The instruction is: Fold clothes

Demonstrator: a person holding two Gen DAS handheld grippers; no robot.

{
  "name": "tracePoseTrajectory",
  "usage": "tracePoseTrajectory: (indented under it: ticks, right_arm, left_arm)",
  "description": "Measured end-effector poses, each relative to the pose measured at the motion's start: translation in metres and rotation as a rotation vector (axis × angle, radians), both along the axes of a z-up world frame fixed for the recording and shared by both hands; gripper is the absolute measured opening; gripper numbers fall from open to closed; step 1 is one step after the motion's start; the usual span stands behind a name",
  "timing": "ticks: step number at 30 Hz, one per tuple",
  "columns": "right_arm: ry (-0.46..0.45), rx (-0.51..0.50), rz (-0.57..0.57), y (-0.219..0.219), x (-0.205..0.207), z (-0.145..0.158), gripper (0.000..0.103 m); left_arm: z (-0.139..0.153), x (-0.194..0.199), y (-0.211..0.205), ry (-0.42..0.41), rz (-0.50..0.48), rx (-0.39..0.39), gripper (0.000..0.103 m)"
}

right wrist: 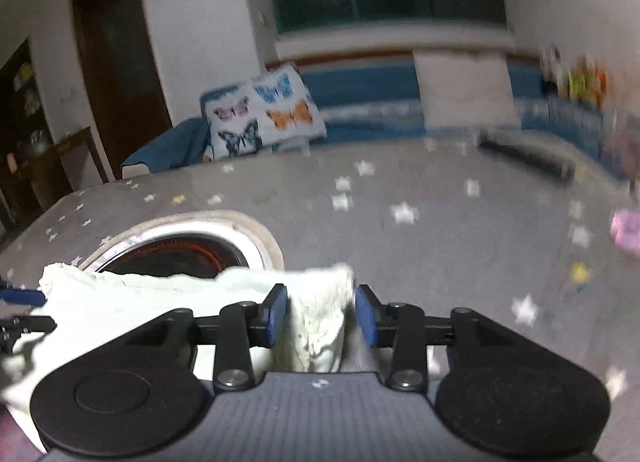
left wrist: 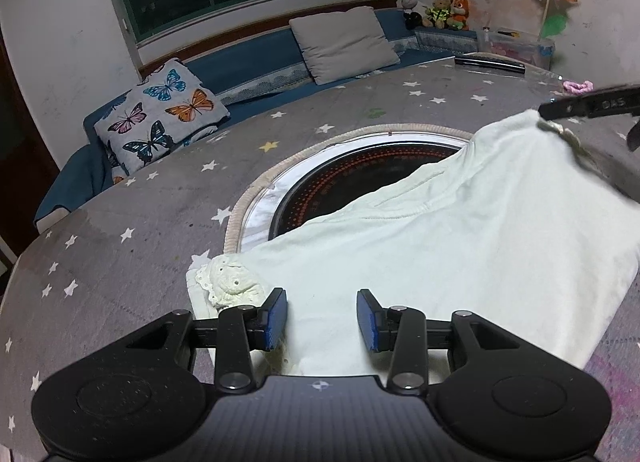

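Grey star-printed cloth covers the surface (left wrist: 120,222), where a pale cream cotton garment (left wrist: 440,254) lies ahead of the left tongs (left wrist: 322,318), which stand wide. Right tongs (right wrist: 321,316) also stand wide, with the garment's lace edge bunched between them.

Pale mint-white garment (left wrist: 460,246) with a lacy eyelet trim, spread mostly flat and a bit rumpled, its far edge draped over the near side of the round heater (left wrist: 360,178) recess.
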State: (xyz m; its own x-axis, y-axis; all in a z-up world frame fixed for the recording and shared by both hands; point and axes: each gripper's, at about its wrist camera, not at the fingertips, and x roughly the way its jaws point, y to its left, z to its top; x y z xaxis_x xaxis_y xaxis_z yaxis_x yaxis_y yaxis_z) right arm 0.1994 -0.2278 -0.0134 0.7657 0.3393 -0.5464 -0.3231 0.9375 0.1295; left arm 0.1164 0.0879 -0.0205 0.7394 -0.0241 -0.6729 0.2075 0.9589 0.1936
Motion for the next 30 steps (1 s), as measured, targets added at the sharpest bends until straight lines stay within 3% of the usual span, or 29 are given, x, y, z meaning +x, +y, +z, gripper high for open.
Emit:
tracePoseTrajectory:
  ticks: [4, 11, 19, 23, 30]
  right_arm:
    - [-0.082, -0.070, 0.094, 0.025, -0.013, 0.013, 0.037]
    - [0.039, -0.138, 0.143, 0.051, 0.009, -0.021, 0.034]
    - [0.013, -0.143, 0.158, 0.054, 0.008, -0.010, 0.034]
    - [0.051, -0.173, 0.148, 0.059, 0.023, -0.022, 0.033]
    - [0.044, -0.181, 0.148, 0.065, 0.019, -0.016, 0.034]
  left_arm:
    - [0.002, 0.001, 0.000, -0.006, 0.010, -0.008, 0.042]
    - [-0.001, 0.006, 0.013, 0.004, 0.050, -0.007, 0.042]
    - [-0.005, 0.015, 0.032, 0.015, 0.115, -0.061, 0.042]
    - [-0.006, 0.015, 0.035, 0.011, 0.125, -0.064, 0.042]
    - [-0.004, 0.016, 0.040, 0.002, 0.154, -0.067, 0.043]
